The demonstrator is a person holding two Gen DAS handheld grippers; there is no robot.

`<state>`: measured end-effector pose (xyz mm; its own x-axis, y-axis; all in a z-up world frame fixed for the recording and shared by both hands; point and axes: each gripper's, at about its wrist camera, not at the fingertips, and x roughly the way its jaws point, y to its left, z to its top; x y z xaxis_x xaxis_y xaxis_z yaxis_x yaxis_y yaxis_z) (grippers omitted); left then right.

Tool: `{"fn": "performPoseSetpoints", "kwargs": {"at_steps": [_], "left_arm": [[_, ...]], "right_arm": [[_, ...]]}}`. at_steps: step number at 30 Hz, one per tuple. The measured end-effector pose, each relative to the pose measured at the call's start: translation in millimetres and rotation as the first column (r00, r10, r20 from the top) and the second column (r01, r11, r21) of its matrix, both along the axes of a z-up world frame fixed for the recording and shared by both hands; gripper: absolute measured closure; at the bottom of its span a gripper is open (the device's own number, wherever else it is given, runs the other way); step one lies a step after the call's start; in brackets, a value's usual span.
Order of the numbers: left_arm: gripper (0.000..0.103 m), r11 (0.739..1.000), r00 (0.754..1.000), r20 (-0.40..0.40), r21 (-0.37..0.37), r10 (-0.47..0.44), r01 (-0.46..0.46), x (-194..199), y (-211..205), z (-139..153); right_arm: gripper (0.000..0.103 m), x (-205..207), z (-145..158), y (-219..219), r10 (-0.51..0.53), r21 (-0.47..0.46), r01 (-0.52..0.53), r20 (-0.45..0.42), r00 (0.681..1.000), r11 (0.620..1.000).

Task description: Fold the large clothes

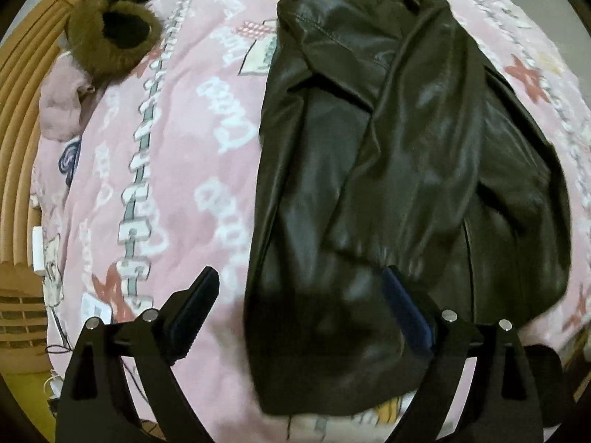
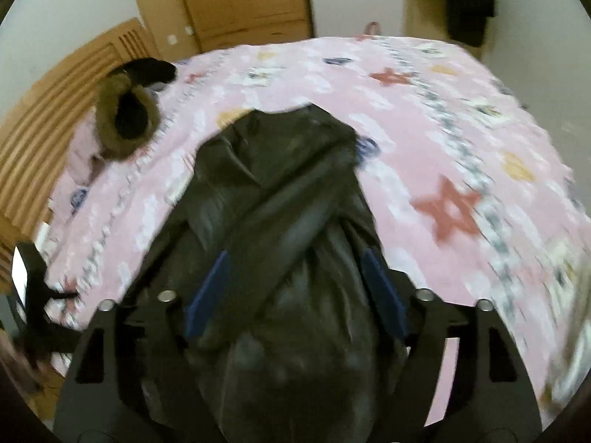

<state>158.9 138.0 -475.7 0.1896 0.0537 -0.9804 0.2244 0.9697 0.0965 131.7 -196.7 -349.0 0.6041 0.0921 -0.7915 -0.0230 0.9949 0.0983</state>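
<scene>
So the whole thing is happening on a bed with a pink quilt covered in white lettering, red stars and a few yellow and blue blobs. The dark brown leather jacket lies flat on it, long ways, with both sides folded in over the middle so it makes a narrow strip; the collar end points away from the cameras.

Off at the far left corner of the bed there's a pink coat with a fur-trimmed hood, well apart from the jacket. Behind that is a slatted wooden headboard. From the right wrist view you also get a wooden door in the pale wall past the bed, plus some dark clothes hanging up on the right. That view is pretty motion-blurred, so the details are mushy.

Left gripper hangs over the near end of the jacket with its jaws spread wide, nothing pinched. One finger is over bare quilt, the other over the leather.

Right gripper is also splayed wide above the jacket's middle, and nothing sits between the blue pads.
</scene>
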Motion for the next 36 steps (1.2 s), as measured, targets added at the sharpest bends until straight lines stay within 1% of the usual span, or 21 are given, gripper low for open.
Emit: {"fn": "performPoseSetpoints", "kwargs": {"at_steps": [1, 2, 5, 6, 7, 8, 9, 11, 13, 15, 17, 19, 20, 23, 25, 27, 28, 31, 33, 35, 36], "left_arm": [[0.014, 1.000, 1.000, -0.012, -0.010, 0.001, -0.001, -8, 7, 1], [0.014, 1.000, 0.999, -0.034, -0.027, 0.002, -0.003, -17, 14, 0], [0.014, 0.997, 0.993, -0.120, -0.071, 0.012, -0.020, -35, 36, -12], [0.014, 0.996, 0.988, -0.154, -0.080, 0.019, -0.031, -41, 42, -19], [0.014, 0.997, 0.984, -0.176, -0.072, 0.024, -0.038, -45, 48, -25], [0.014, 0.998, 0.979, -0.200, -0.038, 0.036, -0.044, -50, 56, -36], [0.014, 0.998, 0.978, -0.206, -0.026, 0.042, -0.049, -55, 59, -41], [0.014, 0.997, 0.967, -0.245, -0.022, 0.068, -0.076, -61, 72, -61], [0.014, 0.995, 0.960, -0.264, -0.009, 0.093, -0.099, -65, 80, -75], [0.014, 0.993, 0.952, -0.282, 0.014, 0.119, -0.119, -68, 89, -94], [0.014, 0.990, 0.942, -0.310, -0.001, 0.131, -0.138, -71, 95, -108], [0.014, 0.986, 0.930, -0.340, -0.039, 0.140, -0.163, -73, 98, -119], [0.014, 0.983, 0.923, -0.362, -0.072, 0.133, -0.170, -75, 98, -125], [0.014, 0.977, 0.905, -0.415, -0.137, 0.095, -0.165, -78, 94, -140], [0.014, 0.971, 0.897, -0.431, -0.157, 0.099, -0.183, -80, 97, -147], [0.014, 0.959, 0.891, -0.442, -0.189, 0.107, -0.210, -80, 103, -149], [0.014, 0.955, 0.891, -0.440, -0.203, 0.111, -0.219, -80, 106, -148], [0.014, 0.937, 0.894, -0.433, -0.254, 0.111, -0.240, -83, 115, -139], [0.014, 0.922, 0.891, -0.441, -0.293, 0.106, -0.254, -84, 119, -133], [0.014, 0.925, 0.898, -0.432, -0.300, 0.086, -0.233, -84, 117, -128], [0.014, 0.921, 0.894, -0.440, -0.310, 0.082, -0.237, -84, 118, -130]], "right_arm": [[0.019, -22, -1, -1, -0.028, -0.007, 0.028, -0.004, 1.000, 1.000], [0.017, -39, -2, -5, -0.050, -0.015, 0.050, -0.017, 0.999, 0.999], [0.017, -83, -22, -21, -0.110, -0.040, 0.106, -0.094, 0.990, 0.994], [0.017, -93, -35, -29, -0.119, -0.059, 0.112, -0.131, 0.984, 0.992], [0.017, -100, -48, -37, -0.129, -0.075, 0.118, -0.163, 0.978, 0.990], [0.017, -105, -59, -43, -0.134, -0.085, 0.120, -0.186, 0.973, 0.989], [0.017, -112, -70, -52, -0.143, -0.099, 0.125, -0.208, 0.968, 0.987], [0.017, -123, -98, -73, -0.159, -0.110, 0.135, -0.259, 0.953, 0.985], [0.017, -131, -127, -95, -0.155, -0.071, 0.140, -0.316, 0.936, 0.988], [0.017, -139, -151, -110, -0.140, -0.040, 0.135, -0.355, 0.924, 0.990], [0.017, -141, -167, -121, -0.118, 0.000, 0.127, -0.376, 0.919, 0.992], [0.017, -140, -181, -131, -0.073, 0.091, 0.117, -0.391, 0.918, 0.989], [0.017, -139, -186, -134, -0.055, 0.118, 0.109, -0.392, 0.918, 0.987], [0.017, -132, -202, -142, -0.020, 0.136, 0.085, -0.421, 0.907, 0.987], [0.017, -129, -206, -144, 0.007, 0.184, 0.080, -0.428, 0.904, 0.980], [0.017, -128, -205, -142, 0.066, 0.258, 0.045, -0.408, 0.910, 0.965], [0.017, -128, -206, -140, 0.089, 0.270, 0.027, -0.410, 0.908, 0.962], [0.017, -130, -212, -134, 0.134, 0.286, -0.007, -0.428, 0.894, 0.958], [0.017, -130, -215, -130, 0.154, 0.281, -0.028, -0.437, 0.886, 0.959], [0.017, -129, -222, -130, 0.155, 0.286, -0.024, -0.447, 0.881, 0.958], [0.017, -128, -225, -131, 0.147, 0.295, -0.009, -0.450, 0.881, 0.956]]}}
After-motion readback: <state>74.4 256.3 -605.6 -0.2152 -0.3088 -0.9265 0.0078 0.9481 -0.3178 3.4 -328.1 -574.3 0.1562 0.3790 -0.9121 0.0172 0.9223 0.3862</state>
